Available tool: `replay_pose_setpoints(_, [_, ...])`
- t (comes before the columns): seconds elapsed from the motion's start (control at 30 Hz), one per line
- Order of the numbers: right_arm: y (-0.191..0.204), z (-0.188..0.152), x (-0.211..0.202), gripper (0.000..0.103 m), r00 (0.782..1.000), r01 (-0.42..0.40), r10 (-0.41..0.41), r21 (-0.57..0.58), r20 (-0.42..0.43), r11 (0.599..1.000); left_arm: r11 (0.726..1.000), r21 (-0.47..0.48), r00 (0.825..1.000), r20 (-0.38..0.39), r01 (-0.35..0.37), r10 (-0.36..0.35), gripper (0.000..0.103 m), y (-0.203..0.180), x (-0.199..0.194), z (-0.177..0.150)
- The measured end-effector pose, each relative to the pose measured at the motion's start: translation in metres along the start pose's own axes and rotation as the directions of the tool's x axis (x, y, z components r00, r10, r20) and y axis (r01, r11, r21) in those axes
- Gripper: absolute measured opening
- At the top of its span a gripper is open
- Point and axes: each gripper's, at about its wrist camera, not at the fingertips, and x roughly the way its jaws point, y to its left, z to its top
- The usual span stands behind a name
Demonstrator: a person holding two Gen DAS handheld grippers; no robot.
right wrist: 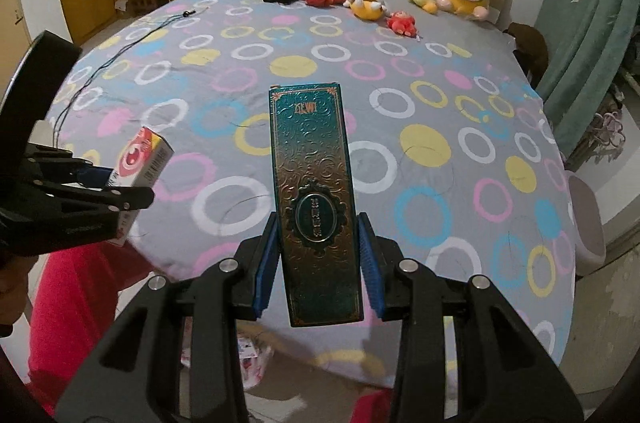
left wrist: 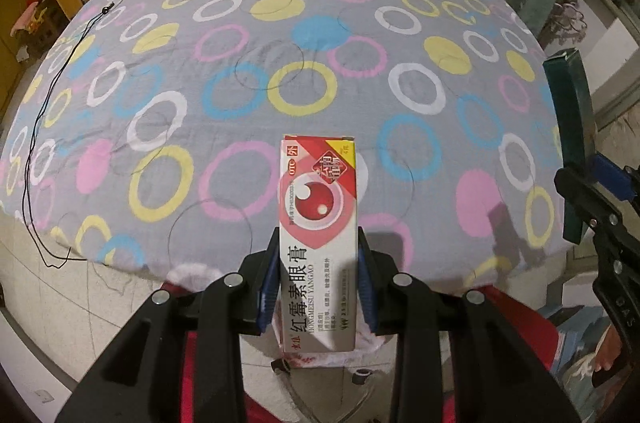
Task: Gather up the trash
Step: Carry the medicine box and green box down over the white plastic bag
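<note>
Above a bed [left wrist: 280,23] spread with a ring-patterned grey sheet, the left gripper [left wrist: 318,287] clamped a red-and-white ointment box [left wrist: 316,223] pointing to 12 o'clock, while the right gripper [right wrist: 318,263] clamped a teal embossed box [right wrist: 316,191] likewise, plush toys [right wrist: 362,3] lying beyond at 12 o'clock.

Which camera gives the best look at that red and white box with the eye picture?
The left wrist view: the red and white box fills the centre, front face and lettering readable, clamped in the left gripper. The right wrist view shows it only small at the left edge, angled and partly hidden.
</note>
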Motion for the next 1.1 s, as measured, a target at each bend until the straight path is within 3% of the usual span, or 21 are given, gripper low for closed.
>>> replay_pose_setpoints(0.5, [0.068, -0.071, -0.058, 0.037, 1.0, -0.023, 0.023, 0.001, 0.004, 1.0, 0.998, 0.055, 1.0, 0.019, 0.004, -0.005, 0.033, -0.002, -0.029, -0.081])
replay_pose_setpoints(1.1, [0.107, -0.131, -0.043, 0.037, 0.996, -0.044, 0.049, 0.059, -0.07, 0.997, 1.0, 0.0, 0.998, -0.052, 0.023, -0.023, 0.033, 0.002, 0.01, -0.141])
